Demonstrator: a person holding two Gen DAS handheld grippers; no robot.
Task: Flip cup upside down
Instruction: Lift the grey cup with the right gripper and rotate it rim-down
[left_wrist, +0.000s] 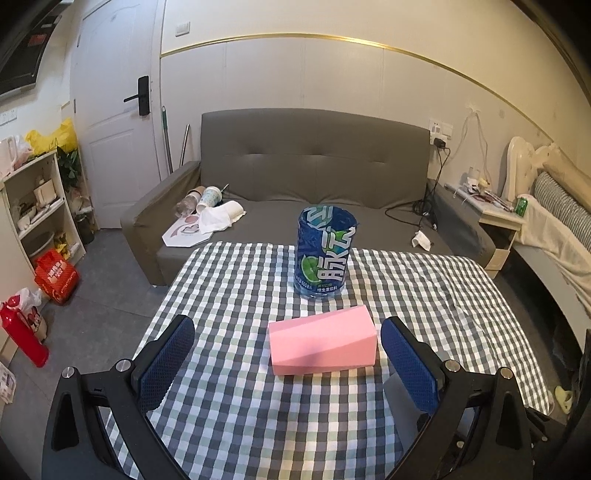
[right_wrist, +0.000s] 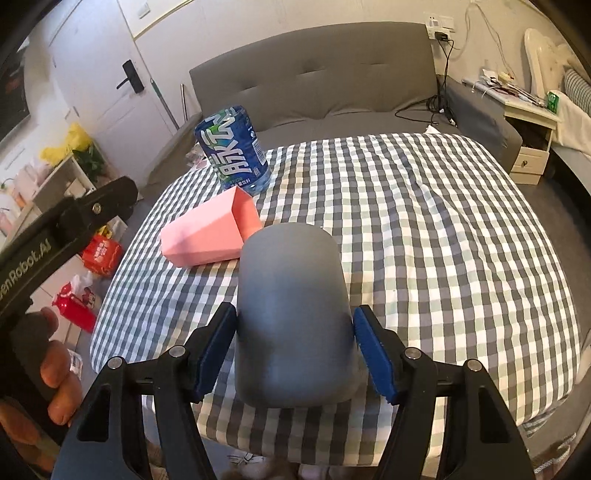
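Note:
A plain grey cup (right_wrist: 291, 317) stands upside down on the checked tablecloth (right_wrist: 424, 229), its closed base up. My right gripper (right_wrist: 293, 325) has a blue pad on each side of the cup's lower part, touching or nearly touching it. In the left wrist view only a grey sliver of the cup (left_wrist: 400, 397) shows behind the right finger. My left gripper (left_wrist: 288, 349) is open and empty above the near table edge, facing a pink box (left_wrist: 321, 341).
The pink box (right_wrist: 212, 232) lies open-ended on its side beside a blue cut-off bottle (right_wrist: 234, 149), which stands upright in the left wrist view (left_wrist: 325, 254). A grey sofa (left_wrist: 310, 162) is behind the table. A nightstand (right_wrist: 532, 133) is to the right, shelves (left_wrist: 33, 206) to the left.

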